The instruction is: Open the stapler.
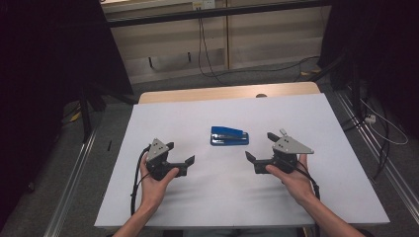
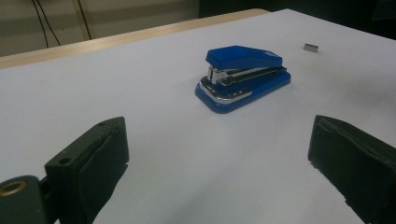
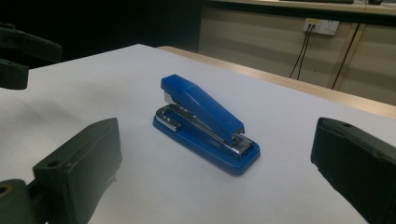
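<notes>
A: Stapler (image 1: pixel 229 136) sits in the middle of the white table (image 1: pixel 316 197), lying flat. It is a bit farther away than both grippers, and it lies between them.

B: Is anything holding it?

A: No. The left gripper (image 1: pixel 179 153) is near it on the left, with its jaws wide apart and nothing in them. The right gripper (image 1: pixel 259 147) is near it on the right, jaws wide apart too, and empty.

B: How are the hands sitting?

A: Both hands are low over the table. Each gripper points inward and forward, toward the stapler.

B: So how do you grab it well?

A: I think one gripper should go in slow and straight. Keep the jaws apart until the blue body is right between them. Then squeeze on the long sides, near the middle, so it does not tip or slide.

B: What is that tiny grey thing (image 2: pixel 310 47)?

A: It lies on the table past the stapler. I can't tell what it is.
</notes>
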A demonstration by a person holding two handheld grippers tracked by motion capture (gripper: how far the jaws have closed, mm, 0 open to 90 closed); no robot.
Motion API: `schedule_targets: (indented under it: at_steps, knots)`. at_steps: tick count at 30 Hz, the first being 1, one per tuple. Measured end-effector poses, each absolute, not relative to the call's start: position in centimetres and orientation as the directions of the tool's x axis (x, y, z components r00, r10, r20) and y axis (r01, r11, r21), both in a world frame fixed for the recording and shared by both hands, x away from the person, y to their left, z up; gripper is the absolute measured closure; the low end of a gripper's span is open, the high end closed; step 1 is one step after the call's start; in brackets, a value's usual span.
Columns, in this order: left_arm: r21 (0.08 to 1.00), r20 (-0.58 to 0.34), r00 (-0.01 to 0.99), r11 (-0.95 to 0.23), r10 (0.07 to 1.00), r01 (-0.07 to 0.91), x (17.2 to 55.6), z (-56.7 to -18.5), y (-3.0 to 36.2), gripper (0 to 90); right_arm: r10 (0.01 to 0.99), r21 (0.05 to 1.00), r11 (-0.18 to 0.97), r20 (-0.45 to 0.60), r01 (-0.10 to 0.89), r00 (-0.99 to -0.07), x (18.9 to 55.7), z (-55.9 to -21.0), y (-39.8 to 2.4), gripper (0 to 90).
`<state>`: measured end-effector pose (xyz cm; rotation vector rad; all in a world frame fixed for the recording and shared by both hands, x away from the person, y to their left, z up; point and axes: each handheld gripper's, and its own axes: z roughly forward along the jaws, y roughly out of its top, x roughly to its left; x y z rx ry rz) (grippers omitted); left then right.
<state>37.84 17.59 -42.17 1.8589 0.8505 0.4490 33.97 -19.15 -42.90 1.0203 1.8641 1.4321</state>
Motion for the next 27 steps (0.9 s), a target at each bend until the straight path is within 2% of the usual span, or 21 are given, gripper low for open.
schedule_targets:
  at_steps: [6,8,12,15,21,27]
  knots:
    - [0.893,-0.062,0.672,-0.260,0.738,0.367,39.0,-42.7,16.8,6.0,0.837,0.958,0.148,0.012,0.247,-0.547,35.0,-43.4,-18.5,3.0]
    - [0.891,-0.051,0.685,-0.276,0.726,0.359,39.3,-42.8,16.4,10.8,0.836,0.957,0.156,0.005,0.246,-0.549,35.3,-43.5,-18.2,2.9]
    - [0.895,-0.064,0.686,-0.263,0.725,0.361,39.9,-42.7,15.8,7.4,0.828,0.958,0.156,0.006,0.241,-0.560,35.8,-43.4,-17.6,3.1]
    - [0.873,-0.076,0.694,-0.289,0.716,0.394,40.4,-42.5,15.5,7.2,0.836,0.959,0.173,-0.024,0.222,-0.548,36.0,-43.3,-17.2,8.6]
    - [0.876,-0.023,0.714,-0.331,0.700,0.352,41.1,-42.2,14.7,7.6,0.822,0.961,0.140,0.021,0.239,-0.569,36.9,-43.0,-16.3,8.0]
    - [0.890,-0.045,0.715,-0.297,0.697,0.346,42.2,-42.0,14.4,8.2,0.810,0.959,0.149,0.023,0.243,-0.587,37.7,-43.1,-15.3,9.8]
